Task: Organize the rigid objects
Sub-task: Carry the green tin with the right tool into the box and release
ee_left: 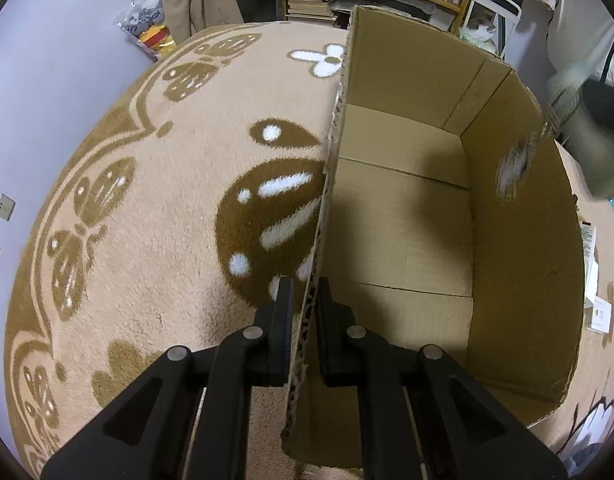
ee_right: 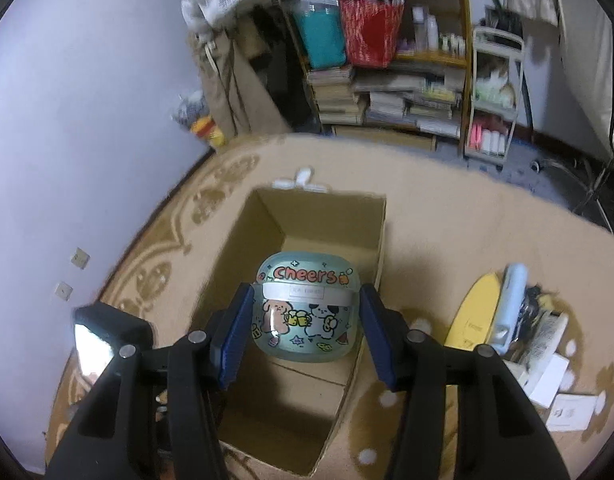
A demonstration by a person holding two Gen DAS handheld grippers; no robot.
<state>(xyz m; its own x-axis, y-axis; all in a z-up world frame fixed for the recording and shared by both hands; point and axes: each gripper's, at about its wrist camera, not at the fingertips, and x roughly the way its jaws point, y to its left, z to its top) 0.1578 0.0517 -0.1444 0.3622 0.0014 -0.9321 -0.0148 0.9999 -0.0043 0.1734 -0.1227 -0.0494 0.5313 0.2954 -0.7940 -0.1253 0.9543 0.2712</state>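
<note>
Now we hold the pale-green cartoon-printed container (ee_right: 307, 312) clamped in our right gripper (ee_right: 307, 328), directly above the open brown cardboard box (ee_right: 331, 216); our left gripper (ee_left: 303, 320) pinches its wall.

Lying across the floor: beige carpet (ee_left: 179, 216) with brown butterfly pattern. Standing at the back: wooden shelf (ee_right: 431, 60) holding a red bag (ee_right: 367, 28), a teal bin (ee_right: 323, 28), small bottles (ee_right: 439, 36), with stacked books (ee_right: 391, 100) below. Standing just beside it: white cart (ee_right: 493, 92). Leaning at the lilac wall (ee_right: 87, 100): brown paper bags (ee_right: 231, 84). Sitting on that wall: two sockets (ee_right: 71, 272).
</note>
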